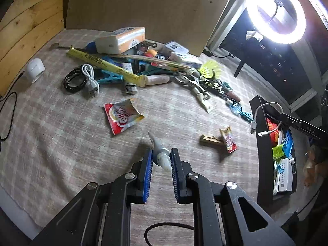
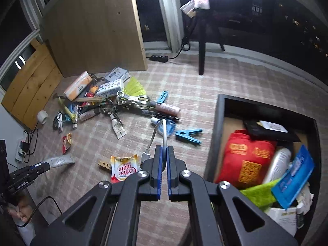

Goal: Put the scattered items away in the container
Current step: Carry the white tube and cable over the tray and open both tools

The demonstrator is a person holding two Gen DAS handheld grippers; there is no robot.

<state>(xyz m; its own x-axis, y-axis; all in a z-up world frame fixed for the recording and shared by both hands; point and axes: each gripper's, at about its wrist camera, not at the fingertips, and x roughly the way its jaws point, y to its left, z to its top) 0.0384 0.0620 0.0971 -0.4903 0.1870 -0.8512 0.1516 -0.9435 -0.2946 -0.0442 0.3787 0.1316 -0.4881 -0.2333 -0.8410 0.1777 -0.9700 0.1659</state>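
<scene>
My left gripper (image 1: 161,153) is shut on a grey-white squeeze tube (image 1: 161,152), held above the checked cloth; it also shows in the right wrist view (image 2: 58,161). My right gripper (image 2: 164,150) is shut on a short white USB cable (image 2: 162,131), which loops up and hangs left of the black container (image 2: 220,123). In the left wrist view the cable (image 1: 264,121) hangs over the container's rim (image 1: 259,135). The container holds a red pouch (image 2: 246,157), a blue packet, a green cloth and a white bottle.
A pile of scattered items (image 1: 143,65) lies by a cardboard panel (image 1: 139,8): tissue pack, cables, scissors, clips. Coffee-mate sachets (image 1: 123,114) (image 2: 123,168), a wooden peg (image 1: 211,140), blue clothespin (image 2: 189,135). A ring light (image 1: 275,12) on its stand (image 2: 202,55).
</scene>
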